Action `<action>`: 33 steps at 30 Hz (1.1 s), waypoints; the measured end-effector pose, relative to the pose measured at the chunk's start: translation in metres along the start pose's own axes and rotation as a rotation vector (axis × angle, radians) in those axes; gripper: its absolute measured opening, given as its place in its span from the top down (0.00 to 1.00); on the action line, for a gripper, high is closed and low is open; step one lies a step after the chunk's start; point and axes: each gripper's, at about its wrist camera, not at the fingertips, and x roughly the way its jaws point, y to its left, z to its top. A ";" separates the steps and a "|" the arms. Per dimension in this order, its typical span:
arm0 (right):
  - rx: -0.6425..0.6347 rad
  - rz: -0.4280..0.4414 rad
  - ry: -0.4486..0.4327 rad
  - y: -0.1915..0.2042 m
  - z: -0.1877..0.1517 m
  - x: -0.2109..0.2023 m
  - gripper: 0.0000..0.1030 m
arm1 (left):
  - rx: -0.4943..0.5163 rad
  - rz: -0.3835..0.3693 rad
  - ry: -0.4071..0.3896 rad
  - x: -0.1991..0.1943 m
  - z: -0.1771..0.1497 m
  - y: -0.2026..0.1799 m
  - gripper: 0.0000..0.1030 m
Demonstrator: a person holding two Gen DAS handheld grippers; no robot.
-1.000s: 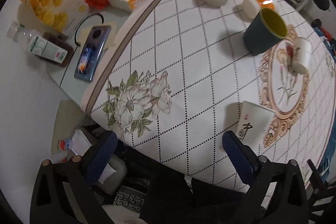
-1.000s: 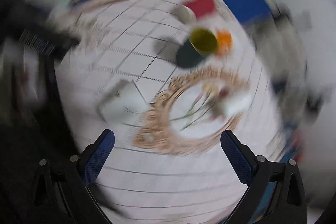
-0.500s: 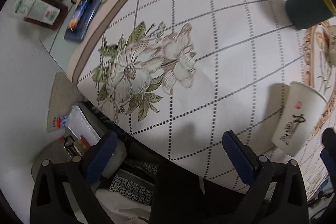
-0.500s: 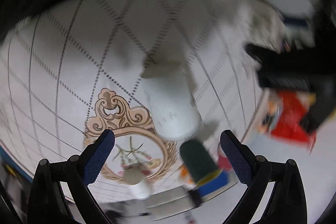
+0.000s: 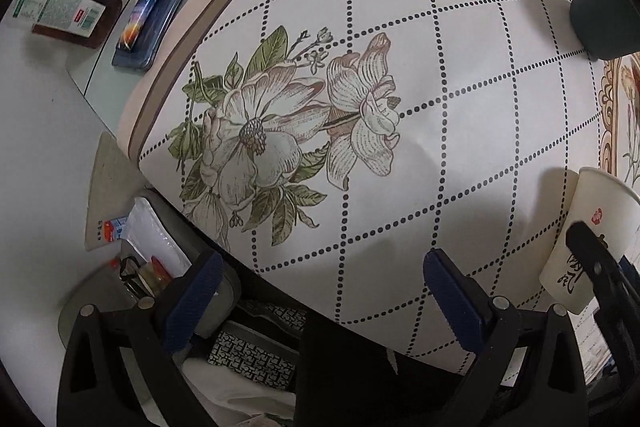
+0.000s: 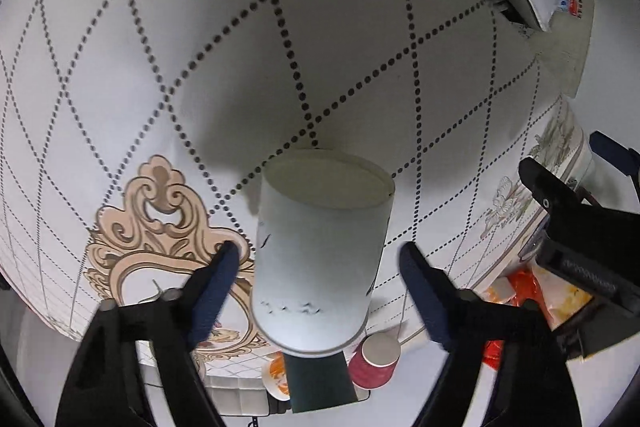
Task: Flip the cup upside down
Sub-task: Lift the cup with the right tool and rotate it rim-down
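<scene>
A white paper cup [image 6: 320, 251] with black writing stands on the patterned tablecloth [image 6: 280, 27]. In the right wrist view the camera is rolled over, and the cup lies between my right gripper's [image 6: 318, 267] open fingers, which flank it with small gaps on both sides. The same cup shows at the right edge of the left wrist view [image 5: 588, 239], with a dark right gripper finger [image 5: 596, 267] across it. My left gripper [image 5: 320, 279] is open and empty over the table's near edge.
A dark green cup [image 5: 604, 19], a red cup [image 6: 374, 363] and an orange-white cup [image 6: 276, 375] stand further along the table. A phone [image 5: 160, 3], a small bottle [image 5: 56, 7] and snack bags lie on a side surface. A bin with clutter [image 5: 152, 259] sits below the table edge.
My right gripper rolled over and closed in until its open fingers flank the white cup. My left gripper moved lower and nearer the table's near edge.
</scene>
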 end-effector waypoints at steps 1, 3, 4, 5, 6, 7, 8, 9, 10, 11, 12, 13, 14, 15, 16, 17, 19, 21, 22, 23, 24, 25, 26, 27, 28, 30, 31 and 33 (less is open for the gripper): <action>-0.004 0.006 0.003 -0.001 0.001 0.003 0.32 | 0.002 0.002 -0.001 -0.001 0.002 -0.001 0.00; 0.001 0.005 0.008 -0.003 0.000 0.012 0.36 | 0.001 0.001 -0.001 -0.002 0.004 -0.002 0.00; 0.007 0.003 0.004 -0.004 0.000 0.015 0.37 | 0.001 0.000 0.000 -0.003 0.006 -0.003 0.00; 0.032 0.010 -0.002 -0.006 0.000 0.018 0.37 | 0.002 -0.001 0.001 -0.004 0.007 -0.004 0.00; 0.052 0.015 -0.006 -0.009 0.000 0.019 0.38 | 0.002 0.000 0.001 -0.005 0.008 -0.004 0.00; 0.078 0.019 -0.011 -0.013 -0.001 0.020 0.38 | 0.002 0.001 0.002 -0.007 0.009 -0.005 0.00; 0.091 0.022 -0.013 -0.015 0.000 0.020 0.38 | 0.004 0.002 0.003 -0.007 0.010 -0.006 0.00; 0.115 0.027 -0.017 -0.019 0.000 0.020 0.39 | 0.007 0.003 0.003 -0.008 0.012 -0.007 0.00; 0.138 0.035 -0.019 -0.022 0.000 0.020 0.39 | 0.009 0.005 0.004 -0.009 0.013 -0.008 0.00; 0.174 0.053 -0.024 -0.027 0.000 0.019 0.39 | 0.012 0.009 0.005 -0.012 0.015 -0.010 0.00; 0.196 0.059 -0.025 -0.030 -0.001 0.020 0.40 | 0.015 0.013 0.003 -0.013 0.017 -0.011 0.00; 0.214 0.060 -0.025 -0.032 -0.001 0.020 0.40 | 0.017 0.015 0.001 -0.016 0.018 -0.013 0.00; 0.243 0.063 -0.024 -0.033 -0.002 0.022 0.40 | 0.019 0.016 0.000 -0.018 0.019 -0.014 0.00; 0.273 0.071 -0.024 -0.036 -0.004 0.023 0.40 | 0.020 0.019 -0.002 -0.020 0.021 -0.015 0.00; 0.297 0.079 -0.021 -0.038 -0.005 0.024 0.40 | 0.022 0.020 -0.005 -0.021 0.021 -0.014 0.00; 0.331 0.096 -0.020 -0.040 -0.008 0.025 0.40 | 0.023 0.020 -0.007 -0.023 0.022 -0.014 0.00; 0.397 0.130 -0.017 -0.047 -0.015 0.027 0.40 | 0.029 0.025 -0.010 -0.026 0.024 -0.015 0.00; 0.484 0.178 -0.017 -0.051 -0.021 0.029 0.40 | 0.038 0.032 -0.012 -0.028 0.026 -0.016 0.00; 0.521 0.207 -0.019 -0.057 -0.024 0.029 0.40 | 0.044 0.034 -0.012 -0.028 0.028 -0.015 0.00; 0.576 0.245 -0.024 -0.061 -0.028 0.030 0.40 | 0.049 0.036 -0.012 -0.029 0.028 -0.017 0.00; 0.612 0.264 -0.025 -0.063 -0.031 0.029 0.40 | 0.055 0.037 -0.012 -0.030 0.029 -0.019 0.00; 0.655 0.288 -0.024 -0.066 -0.034 0.028 0.40 | 0.063 0.038 -0.013 -0.032 0.030 -0.021 0.00; 0.698 0.311 -0.022 -0.068 -0.038 0.028 0.40 | 0.072 0.040 -0.015 -0.034 0.031 -0.023 0.00; 0.758 0.339 -0.024 -0.071 -0.043 0.028 0.40 | 0.083 0.043 -0.020 -0.037 0.033 -0.027 0.00; 0.825 0.380 -0.023 -0.075 -0.048 0.029 0.40 | 0.093 0.044 -0.025 -0.038 0.030 -0.029 0.00; 0.938 0.445 -0.019 -0.070 -0.063 0.030 0.40 | 0.114 0.044 -0.033 -0.044 0.032 -0.038 0.00; 0.986 0.474 -0.018 -0.072 -0.069 0.032 0.40 | 0.128 0.046 -0.040 -0.047 0.034 -0.043 0.00; 1.117 0.554 -0.008 -0.074 -0.081 0.036 0.40 | 0.161 0.046 -0.051 -0.053 0.036 -0.053 0.00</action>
